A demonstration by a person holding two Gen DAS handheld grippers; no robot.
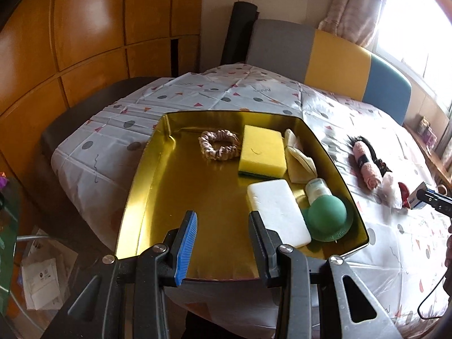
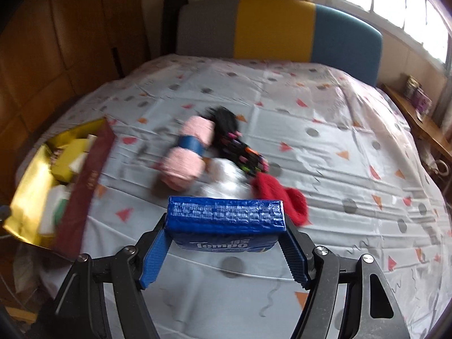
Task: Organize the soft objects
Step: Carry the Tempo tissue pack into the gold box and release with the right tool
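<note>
A gold-lined box (image 1: 147, 186) on the patterned tablecloth holds a pink scrunchie (image 1: 219, 147), a yellow sponge (image 1: 261, 150), a cream cloth (image 1: 299, 161), a white foam block (image 1: 278, 212) and a green squeeze bottle (image 1: 325, 212). My left gripper (image 1: 223, 226) hovers open over the box's near end, nothing between its fingers. My right gripper (image 2: 226, 243) is shut on a blue Tempo tissue pack (image 2: 226, 217), held above the cloth. Beyond the pack lie a rolled pink towel (image 2: 188, 152), a black hair item with coloured clips (image 2: 240, 147), a white soft thing (image 2: 226, 180) and a red knit piece (image 2: 279, 195).
The box (image 2: 82, 180) sits at the left of the right wrist view, its maroon wall facing me. A grey, yellow and blue chair back (image 2: 276, 28) stands behind the table. Wooden cabinets (image 1: 70, 42) line the left; a window (image 2: 395, 2) is at the right.
</note>
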